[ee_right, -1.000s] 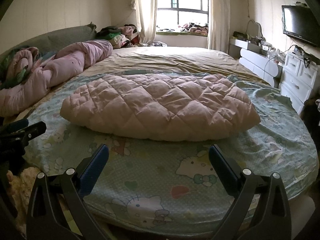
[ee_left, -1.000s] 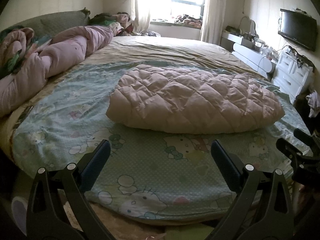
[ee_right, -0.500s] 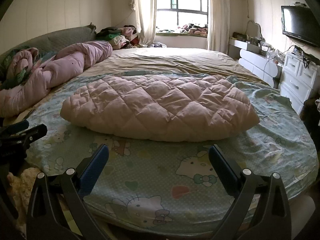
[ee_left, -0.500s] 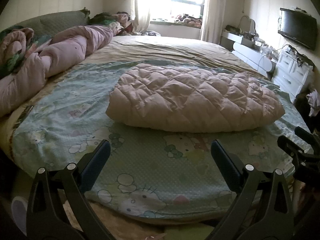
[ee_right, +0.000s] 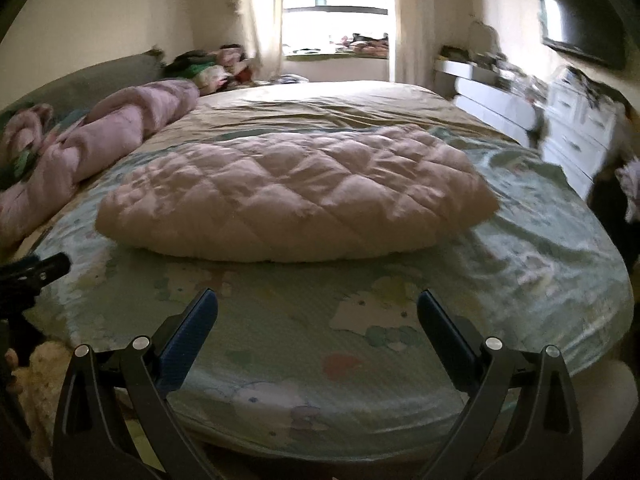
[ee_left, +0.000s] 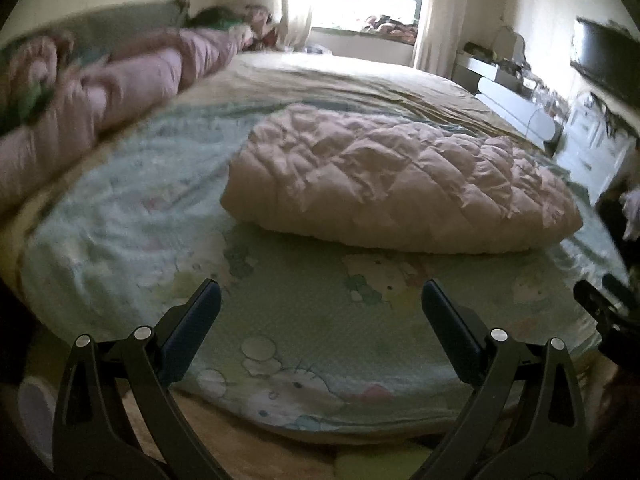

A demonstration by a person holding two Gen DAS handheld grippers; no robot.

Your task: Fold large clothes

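A pale pink quilted padded garment (ee_left: 396, 180) lies folded in a thick bundle across the middle of the bed; it also shows in the right wrist view (ee_right: 296, 196). It rests on a light green cartoon-print sheet (ee_left: 304, 312). My left gripper (ee_left: 320, 292) is open and empty, over the sheet's near edge, short of the garment. My right gripper (ee_right: 318, 300) is open and empty, likewise short of the garment. The right gripper's tip shows at the right edge of the left wrist view (ee_left: 604, 304); the left gripper's tip shows at the left edge of the right wrist view (ee_right: 40, 270).
A rolled pink duvet (ee_right: 104, 136) lies along the bed's left side. A beige sheet (ee_right: 332, 108) covers the far bed. White drawers (ee_right: 580, 132) and a wall TV (ee_right: 584, 32) stand to the right. A clothes pile (ee_right: 208, 68) sits by the window.
Both views have shifted and blurred: both grippers have moved, the right view swinging so the garment sits further left. Both stay open and empty. The garment has not moved.
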